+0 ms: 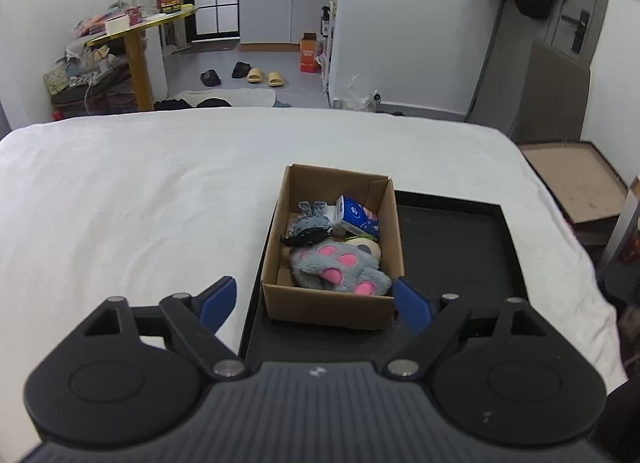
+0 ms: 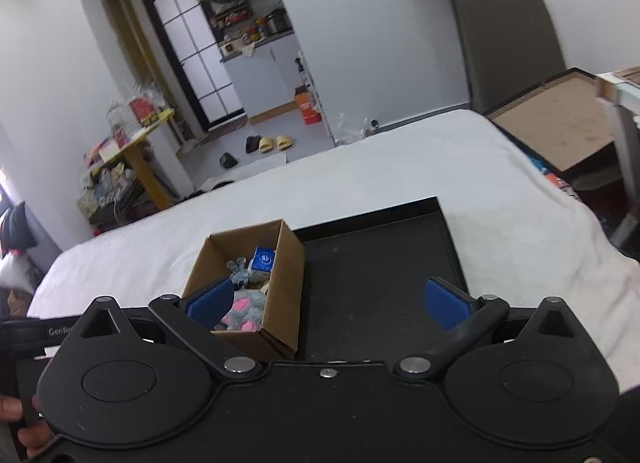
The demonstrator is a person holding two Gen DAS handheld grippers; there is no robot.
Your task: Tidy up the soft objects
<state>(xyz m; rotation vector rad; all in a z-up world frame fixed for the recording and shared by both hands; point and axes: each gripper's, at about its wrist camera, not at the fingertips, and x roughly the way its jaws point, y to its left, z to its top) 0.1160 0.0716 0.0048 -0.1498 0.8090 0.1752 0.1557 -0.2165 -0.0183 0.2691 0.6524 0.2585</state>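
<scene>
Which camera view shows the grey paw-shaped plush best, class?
The left wrist view: the grey paw-shaped plush lies unobstructed in the cardboard box, pink pads visible. In the right wrist view, a blue fingertip hides part of it.

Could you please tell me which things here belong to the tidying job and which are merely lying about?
Part of the job:
cardboard box
grey paw plush
blue tissue pack
black tray

Lying about:
slippers
yellow table
orange carton
</scene>
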